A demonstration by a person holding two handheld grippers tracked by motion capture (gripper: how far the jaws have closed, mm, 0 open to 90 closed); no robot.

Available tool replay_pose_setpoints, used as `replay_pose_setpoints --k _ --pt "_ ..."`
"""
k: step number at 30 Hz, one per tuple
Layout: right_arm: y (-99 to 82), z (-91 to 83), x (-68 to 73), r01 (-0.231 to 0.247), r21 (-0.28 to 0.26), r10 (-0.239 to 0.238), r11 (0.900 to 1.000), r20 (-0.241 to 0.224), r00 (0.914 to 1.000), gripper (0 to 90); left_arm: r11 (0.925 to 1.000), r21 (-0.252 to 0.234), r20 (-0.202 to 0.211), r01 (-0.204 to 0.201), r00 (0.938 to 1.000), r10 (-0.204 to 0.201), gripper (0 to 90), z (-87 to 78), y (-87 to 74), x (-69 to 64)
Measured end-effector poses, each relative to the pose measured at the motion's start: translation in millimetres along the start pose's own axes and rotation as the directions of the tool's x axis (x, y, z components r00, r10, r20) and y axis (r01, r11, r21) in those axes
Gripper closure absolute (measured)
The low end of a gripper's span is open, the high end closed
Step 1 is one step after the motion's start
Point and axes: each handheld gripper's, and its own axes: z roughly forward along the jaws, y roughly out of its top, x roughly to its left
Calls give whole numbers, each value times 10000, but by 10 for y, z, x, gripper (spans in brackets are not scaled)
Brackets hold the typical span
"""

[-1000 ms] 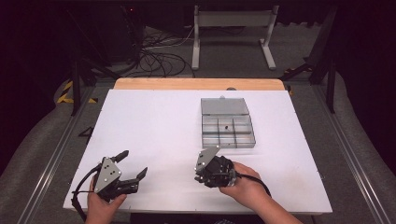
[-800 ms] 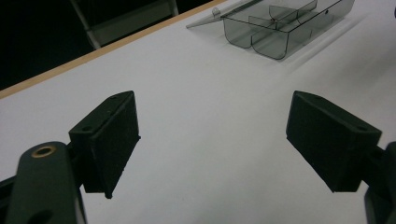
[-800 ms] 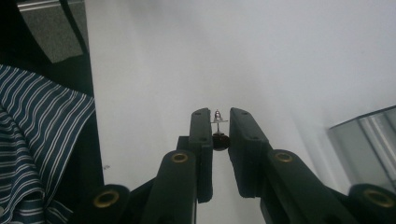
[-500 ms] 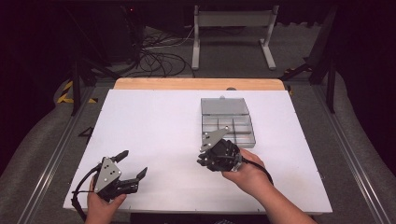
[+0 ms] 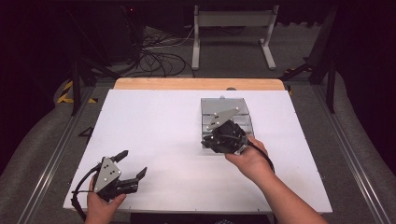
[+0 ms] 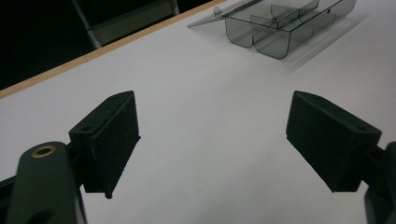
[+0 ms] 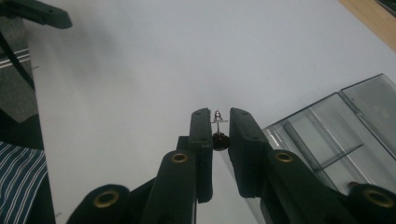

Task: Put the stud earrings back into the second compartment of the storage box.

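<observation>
Right tongs (image 7: pixel 218 122) grip a small metal pin (image 7: pixel 218 116) above the near edge of the clear compartment box (image 5: pixel 225 119) on the white worktop (image 5: pixel 154 126). Left tongs (image 5: pixel 132 166), spread wide and empty, rest near the front-left corner.

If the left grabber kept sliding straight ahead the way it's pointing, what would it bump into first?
Probably nothing soon. The left gripper has its fingers open over bare white table. The clear compartment box sits farther off, up and to the right of that line, so it might slip past; depth is hard to judge.
</observation>
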Motion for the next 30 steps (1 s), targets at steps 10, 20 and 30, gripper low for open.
replay_pose_setpoints --k 10,20,30 --pt "-34 30 -330 -825 -11 823 9966 836 9931 799 10000 12 2 62 10000 -62 177 4 -2 -3" --pt "-139 150 -658 -1649 202 1607 9861 1365 9775 798 10000 31 -6 13 10000 -13 177 4 -3 6" --pt "-263 338 -942 -2309 691 2149 9705 1859 9588 797 10000 76 21 59 10000 -59 177 6 -8 10"
